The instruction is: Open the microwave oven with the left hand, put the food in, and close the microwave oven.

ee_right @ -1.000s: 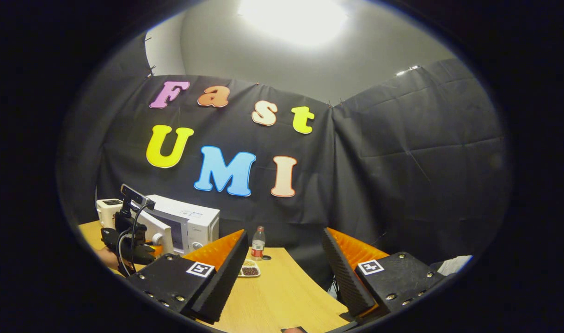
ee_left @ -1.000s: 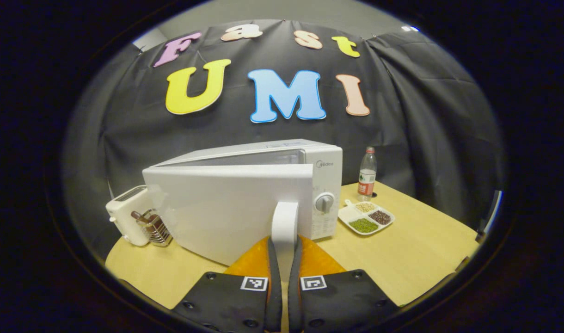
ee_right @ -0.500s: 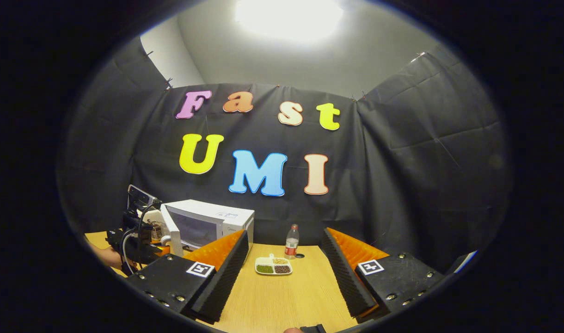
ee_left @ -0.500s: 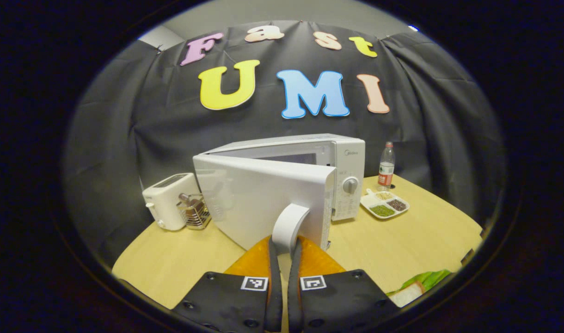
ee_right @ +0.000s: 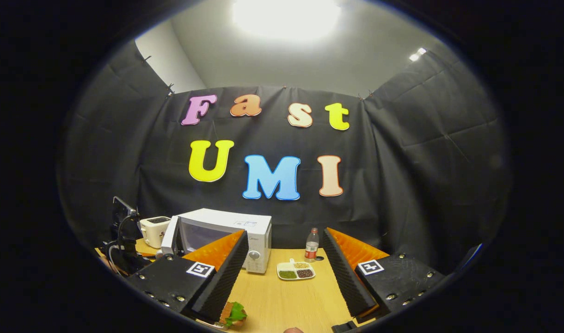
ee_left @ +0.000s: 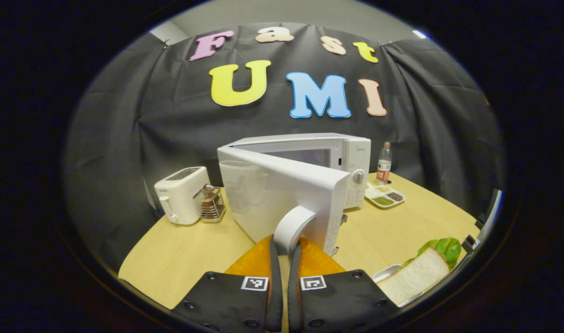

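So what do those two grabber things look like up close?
Each gripper has two chunky black blocks with screw heads and a small square black-and-white marker stuck on top of each block. The left gripper has its long fingers side by side. On the right gripper the fingers are wedge-shaped, with ridged inner faces. Seen from the right gripper view, the left gripper is a dark frame with looping cables.

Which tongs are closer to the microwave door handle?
The left tongs. They are shut on the door handle, gripping it. The right tongs are open above the table, well away from the microwave.
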